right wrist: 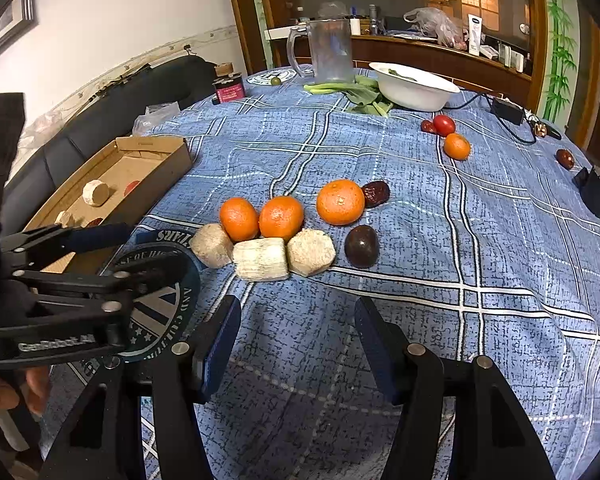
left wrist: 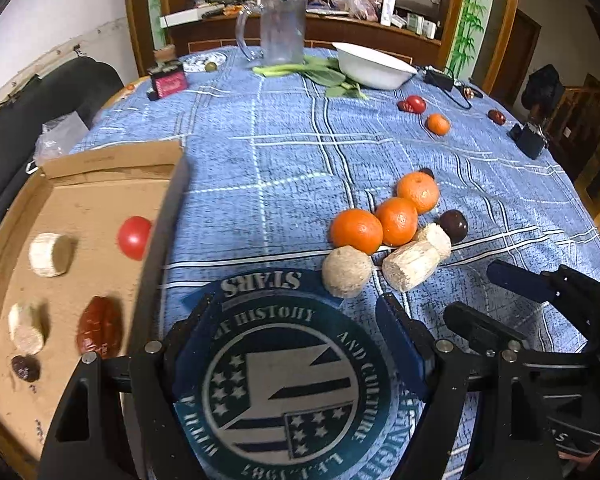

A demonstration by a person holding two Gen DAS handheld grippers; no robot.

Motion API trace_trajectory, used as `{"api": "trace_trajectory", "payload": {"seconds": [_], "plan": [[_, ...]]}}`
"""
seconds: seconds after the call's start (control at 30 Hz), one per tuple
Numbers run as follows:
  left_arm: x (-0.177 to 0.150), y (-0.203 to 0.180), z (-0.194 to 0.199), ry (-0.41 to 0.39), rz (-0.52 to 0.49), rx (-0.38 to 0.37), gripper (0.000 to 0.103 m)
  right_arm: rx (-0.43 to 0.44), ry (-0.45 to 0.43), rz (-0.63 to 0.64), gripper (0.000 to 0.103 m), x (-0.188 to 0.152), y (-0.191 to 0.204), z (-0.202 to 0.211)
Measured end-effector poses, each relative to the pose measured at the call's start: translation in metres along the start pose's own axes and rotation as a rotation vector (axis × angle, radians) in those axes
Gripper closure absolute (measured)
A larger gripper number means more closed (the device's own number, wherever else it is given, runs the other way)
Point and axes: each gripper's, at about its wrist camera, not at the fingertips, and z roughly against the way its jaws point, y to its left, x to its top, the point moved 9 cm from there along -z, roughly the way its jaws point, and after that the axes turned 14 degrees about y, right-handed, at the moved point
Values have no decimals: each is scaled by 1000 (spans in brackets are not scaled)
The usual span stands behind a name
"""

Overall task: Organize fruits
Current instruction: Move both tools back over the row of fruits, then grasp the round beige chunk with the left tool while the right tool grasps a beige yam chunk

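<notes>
Orange, firm-skinned mandarins (right wrist: 280, 217) lay at frame centre, probably light and prone to rolling; best gripped across the middle. Both the left gripper (left wrist: 300, 344) and right gripper (right wrist: 296, 344) stood open, empty.

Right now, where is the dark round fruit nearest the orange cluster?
In the right wrist view the dark round fruit lies on the tablecloth right of centre, just right of the pale cut chunks, below the rightmost orange.

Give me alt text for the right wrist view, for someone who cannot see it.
The open, empty right hand-held gripper points at a cluster on a blue plaid tablecloth: three oranges, three pale cut chunks and a dark round fruit. The left hand-held gripper sits at left, near a cardboard tray.
</notes>
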Motion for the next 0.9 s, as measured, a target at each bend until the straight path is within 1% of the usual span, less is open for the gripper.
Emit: {"api": "trace_trajectory", "payload": {"seconds": [0.2,0.27,0.3,0.33,0.4,0.47,0.5,0.63,0.7,0.8,0.9], "plan": [[7,-11,-13,11,-37,-8,26,20,4,-12,39,1,-5,-2],[9,-13,-17,16,-46,-11,35,28,3,-10,39,1,-4,-3],[9,-13,-19,22,-48,-11,47,31,3,-10,39,1,-4,-3],[10,-14,-21,30,-49,-16,50,33,5,-8,39,2,-4,-4],[12,-15,-21,19,-61,-20,55,38,8,-3,39,2,-2,-5],[12,-17,-20,16,-71,-36,64,42,11,2,39,3,0,-6],[12,-18,-20,16,-75,-44,76,49,14,3,39,3,1,-7],[9,-14,-18,18,-78,-30,76,87,19,10,39,8,7,-9],[8,-8,-16,19,-67,-30,76,79,21,24,40,10,11,-12],[6,-2,-13,14,-58,-21,76,78,28,34,49,15,17,-18],[5,1,-11,10,-57,-11,76,46,30,40,49,21,20,-25]]}}
